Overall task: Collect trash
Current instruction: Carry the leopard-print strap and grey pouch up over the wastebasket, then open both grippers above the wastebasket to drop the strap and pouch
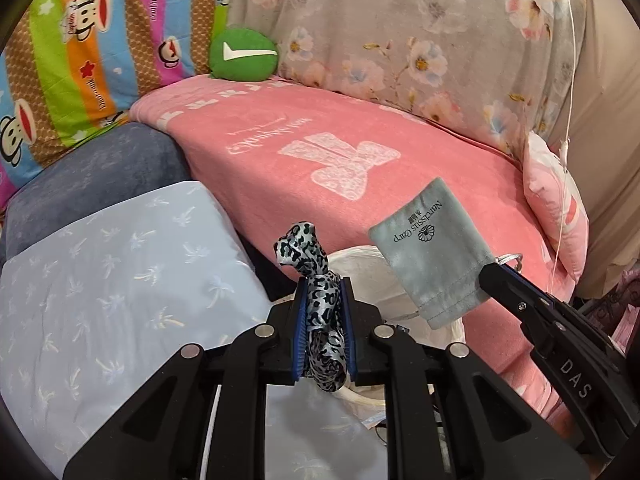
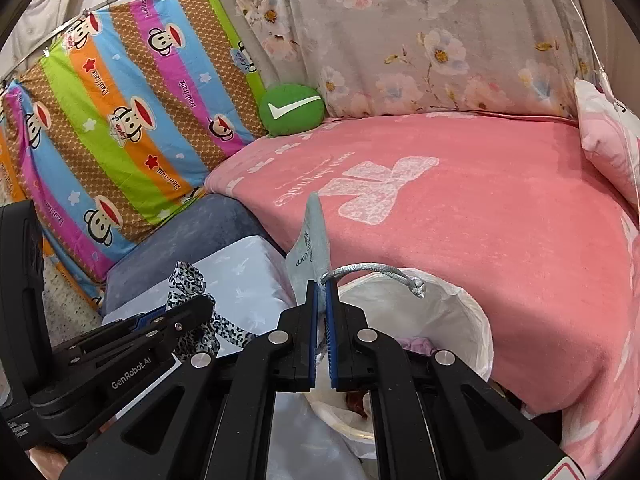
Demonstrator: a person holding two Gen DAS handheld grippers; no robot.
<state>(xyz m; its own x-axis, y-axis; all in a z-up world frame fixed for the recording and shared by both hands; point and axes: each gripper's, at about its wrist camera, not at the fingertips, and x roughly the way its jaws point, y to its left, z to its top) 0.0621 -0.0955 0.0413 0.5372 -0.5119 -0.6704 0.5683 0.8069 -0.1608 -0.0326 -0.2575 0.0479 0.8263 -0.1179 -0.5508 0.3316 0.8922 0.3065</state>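
- We see the left gripper [image 1: 323,320] clamped on a leopard-print fabric strip [image 1: 316,280], its blue pads [image 1: 301,332] pressing the bunched cloth, which sticks up above the jaws.
- In the right wrist view that left gripper [image 2: 196,304] reads "GenRobot.AI" on its side.
- We see a white trash bag [image 2: 452,312] standing open between the pale blue palm-print cushion [image 1: 120,280] and the pink blanket [image 1: 320,152]. Inside: something pinkish-purple and something reddish-brown; we can't tell what.
- The right gripper [image 2: 322,296] is closed on the top edge of a grey drawstring pouch [image 1: 432,252], held just above the bag's mouth, silver cord [image 2: 380,270] looping out beside the jaws.
- Pouch print reads "Narcissus Carp" with a flower logo and small characters we can't read.
- Right gripper body in the left wrist view reads "DAS".
- Striped monkey sheet [image 2: 120,140] reads "Paul Frank" repeatedly.
- Green round cushion [image 1: 244,54] carries a white check mark.
- Blanket script unreadable.
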